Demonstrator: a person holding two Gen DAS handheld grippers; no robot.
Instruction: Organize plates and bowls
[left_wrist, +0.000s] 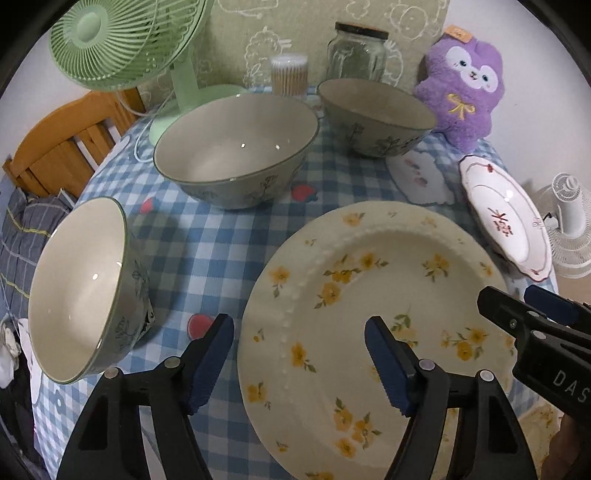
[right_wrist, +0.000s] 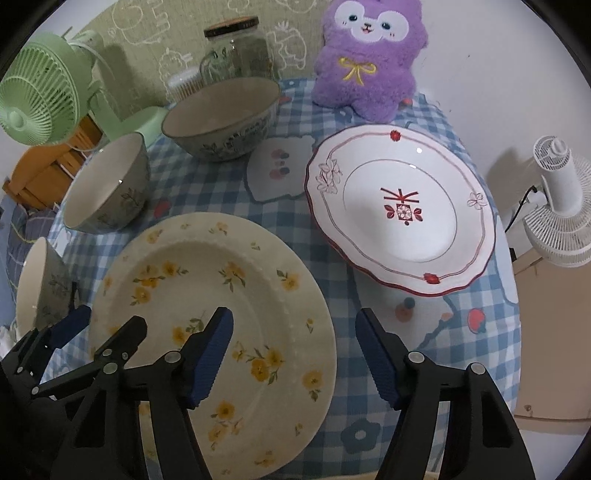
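Note:
A cream plate with yellow flowers (left_wrist: 369, 314) (right_wrist: 221, 317) lies at the table's near side. A white plate with red trim (right_wrist: 402, 214) (left_wrist: 506, 221) lies to its right. Three grey-green bowls stand on the cloth: a large one (left_wrist: 236, 147) (right_wrist: 107, 184), another at the back (left_wrist: 373, 114) (right_wrist: 221, 114), and a small one (left_wrist: 85, 288) (right_wrist: 40, 284) at the near left. My left gripper (left_wrist: 299, 365) (right_wrist: 96, 332) is open and empty above the yellow plate's left rim. My right gripper (right_wrist: 295, 354) (left_wrist: 524, 299) is open and empty above that plate's right rim.
A blue checked cloth (left_wrist: 207, 251) covers the table. At the back stand a green fan (left_wrist: 122, 40), a glass jar (left_wrist: 356, 51), a tub of cotton swabs (left_wrist: 290, 74) and a purple plush toy (right_wrist: 369, 55). A white coaster (right_wrist: 277, 170) lies between bowl and plate. A white fan (right_wrist: 561, 206) stands off the right edge.

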